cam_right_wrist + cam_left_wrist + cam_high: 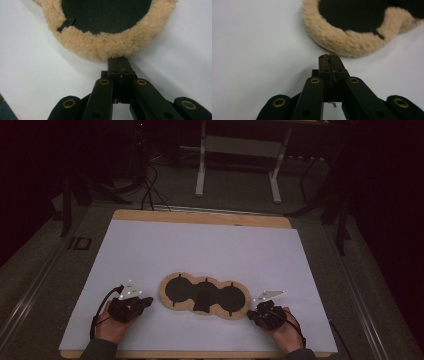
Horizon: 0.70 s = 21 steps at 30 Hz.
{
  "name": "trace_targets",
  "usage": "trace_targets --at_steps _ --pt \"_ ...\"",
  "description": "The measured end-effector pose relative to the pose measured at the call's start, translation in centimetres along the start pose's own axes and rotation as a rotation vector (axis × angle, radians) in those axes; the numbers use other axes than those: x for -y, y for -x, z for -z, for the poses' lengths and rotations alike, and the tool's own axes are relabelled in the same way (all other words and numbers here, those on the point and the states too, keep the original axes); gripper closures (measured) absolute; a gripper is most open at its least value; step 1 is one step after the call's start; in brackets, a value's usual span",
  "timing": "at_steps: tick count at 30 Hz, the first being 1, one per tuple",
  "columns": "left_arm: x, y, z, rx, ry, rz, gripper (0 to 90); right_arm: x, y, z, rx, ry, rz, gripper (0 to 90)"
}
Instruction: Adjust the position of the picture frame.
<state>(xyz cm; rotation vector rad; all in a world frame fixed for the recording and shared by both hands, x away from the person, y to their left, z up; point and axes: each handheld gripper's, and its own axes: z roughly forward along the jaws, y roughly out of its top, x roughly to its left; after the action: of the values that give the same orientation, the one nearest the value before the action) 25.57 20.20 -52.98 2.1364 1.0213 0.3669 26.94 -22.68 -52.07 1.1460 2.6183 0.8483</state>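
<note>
Right gripper: jaws pressed together, nothing between them, tips right at the near edge of the fleece piece, contact too close to call. Piece is tan fleece around a black round panel, with a small black tab at its left rim. All on a white table sheet.

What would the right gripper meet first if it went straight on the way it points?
The right gripper, jaws shut, points at the tan fleece rim of the black-centred pad; it would likely meet that fleece almost at once.
</note>
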Motion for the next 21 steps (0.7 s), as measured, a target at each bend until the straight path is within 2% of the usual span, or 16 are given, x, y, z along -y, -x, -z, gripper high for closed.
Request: trace_targets --at_steps 4,14,21 --pt "-0.2 0.5 -0.1 0.034 0.008 -0.035 90.0 -0.2 0.1 -0.1 0.002 0.002 0.001 90.0" --pt "-0.4 1.4 -0.9 0.03 -0.028 -0.083 89.7 -1.1 0.4 -0.8 -0.003 0.013 -0.01 90.0" --pt "-0.4 1.2 -1.0 0.019 -0.025 -0.07 88.8 -1.7 0.6 -1.3 0.001 0.02 -0.017 90.0"
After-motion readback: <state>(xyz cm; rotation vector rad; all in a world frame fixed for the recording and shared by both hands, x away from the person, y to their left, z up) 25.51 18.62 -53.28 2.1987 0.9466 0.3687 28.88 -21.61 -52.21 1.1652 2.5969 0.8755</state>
